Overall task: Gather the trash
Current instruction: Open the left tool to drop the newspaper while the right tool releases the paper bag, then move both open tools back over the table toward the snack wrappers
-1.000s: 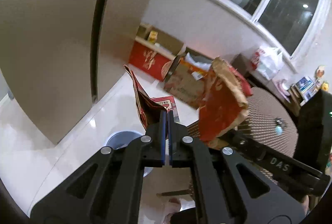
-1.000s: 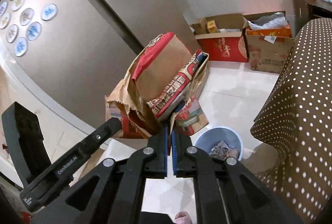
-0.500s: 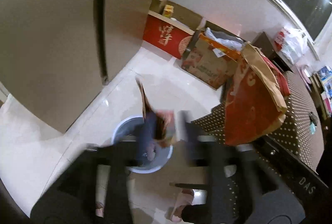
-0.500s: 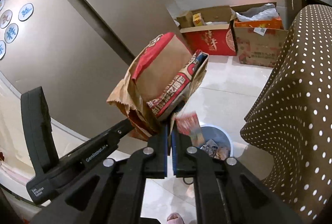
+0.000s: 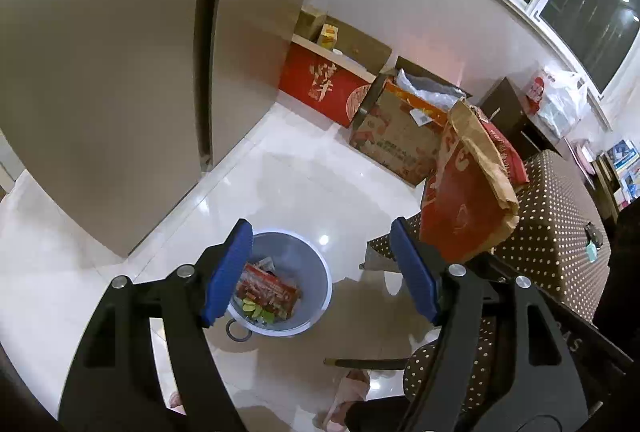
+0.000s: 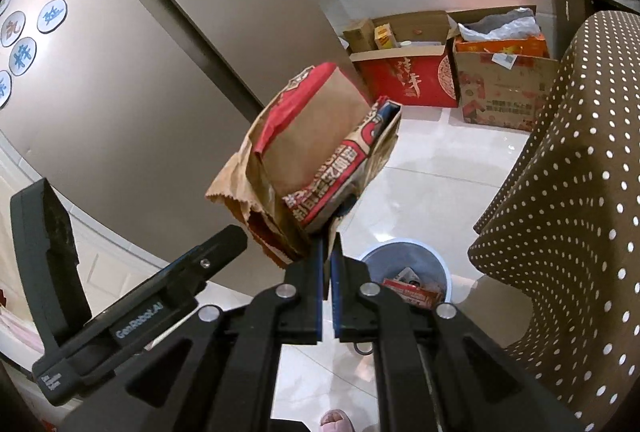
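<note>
A pale blue trash bin (image 5: 308, 272) stands on the white floor below both grippers, with a red wrapper (image 5: 266, 290) and other scraps in it. My left gripper (image 5: 320, 268) is open and empty above the bin. My right gripper (image 6: 329, 248) is shut on a crumpled brown and red paper bag (image 6: 316, 159), held in the air to the left of and above the bin (image 6: 404, 256). The bag also shows at the right of the left wrist view (image 5: 468, 191).
A table with a brown polka-dot cloth (image 6: 568, 216) stands right of the bin. Open cardboard boxes (image 5: 400, 135) and a red box (image 5: 324, 83) line the far wall. A grey fridge (image 5: 120, 71) stands at the left. Slippered feet (image 5: 348, 388) are near the bottom.
My left gripper opened and let go of a red wrapper, which fell into the bin. The right gripper still holds the paper bag.
</note>
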